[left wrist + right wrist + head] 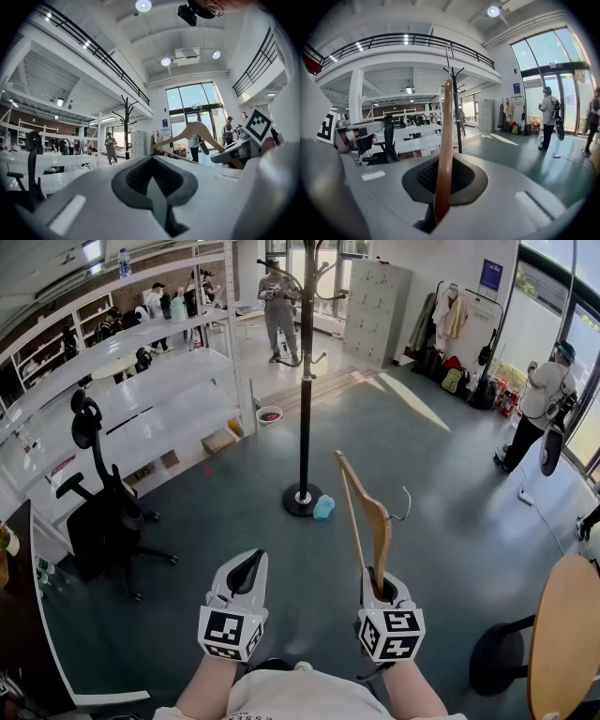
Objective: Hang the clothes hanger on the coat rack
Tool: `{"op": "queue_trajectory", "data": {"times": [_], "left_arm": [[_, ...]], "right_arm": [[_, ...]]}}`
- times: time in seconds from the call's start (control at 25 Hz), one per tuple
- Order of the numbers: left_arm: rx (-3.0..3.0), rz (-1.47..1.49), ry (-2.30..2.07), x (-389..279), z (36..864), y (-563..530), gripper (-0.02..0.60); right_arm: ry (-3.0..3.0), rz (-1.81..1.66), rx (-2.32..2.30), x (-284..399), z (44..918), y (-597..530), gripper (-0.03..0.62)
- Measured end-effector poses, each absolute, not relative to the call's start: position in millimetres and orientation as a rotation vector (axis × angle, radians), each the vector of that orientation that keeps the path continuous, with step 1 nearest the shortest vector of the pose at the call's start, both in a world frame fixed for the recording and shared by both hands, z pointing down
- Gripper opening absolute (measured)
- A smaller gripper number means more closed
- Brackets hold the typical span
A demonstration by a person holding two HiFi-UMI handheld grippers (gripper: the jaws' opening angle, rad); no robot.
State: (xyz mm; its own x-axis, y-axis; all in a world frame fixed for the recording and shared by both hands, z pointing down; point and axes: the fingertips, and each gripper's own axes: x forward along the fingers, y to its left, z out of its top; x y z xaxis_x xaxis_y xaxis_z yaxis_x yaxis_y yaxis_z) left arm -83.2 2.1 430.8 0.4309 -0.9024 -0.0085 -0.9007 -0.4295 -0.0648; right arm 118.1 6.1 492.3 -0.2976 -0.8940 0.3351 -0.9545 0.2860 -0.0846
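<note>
Head view: we find the right hand-held gripper [380, 585] clamping the upright wooden clothes hanger [377, 521], the left hand-held gripper [246, 570] closed and empty, and the coat rack [306, 399] ahead.

Hanger [367, 521]: lower end buried between jaws of right gripper [382, 585]; in right gripper view seen edge-on, outline unreadable. Coat rack [306, 381] ahead of right gripper: top cut by upper edge. Small blue object [323, 508] at rack foot: too small to tell. Round wooden tabletop [568, 638] right of right gripper: cut by right edge. Forearm [208, 688] behind left gripper [246, 570]: cut by bottom edge. People [279, 306] beyond rack: tiny, detail lost.
</note>
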Motion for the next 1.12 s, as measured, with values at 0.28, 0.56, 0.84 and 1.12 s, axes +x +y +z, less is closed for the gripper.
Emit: {"op": "queue_trajectory", "data": {"times": [0.28, 0.56, 0.84, 1.12], "left_arm": [[-2.613, -0.05, 1.639, -83.6, 430.3, 1.3, 0.0], [-2.612, -0.055, 1.64, -86.9, 434.4, -0.1, 0.0], [-2.608, -0.063, 1.656, -84.3, 439.5, -1.6, 0.0], [-2.614, -0.092, 1.666, -84.0, 450.7, -15.8, 0.0]], "right_arm": [[-2.324, 0.397, 1.709, 116.4, 491.9, 8.9, 0.026], [-2.325, 0.445, 1.725, 115.1, 497.6, 5.0, 0.026], [-2.325, 0.454, 1.716, 121.8, 500.3, 1.1, 0.026], [-2.347, 0.498, 1.682, 125.7, 510.5, -16.0, 0.026]]}}
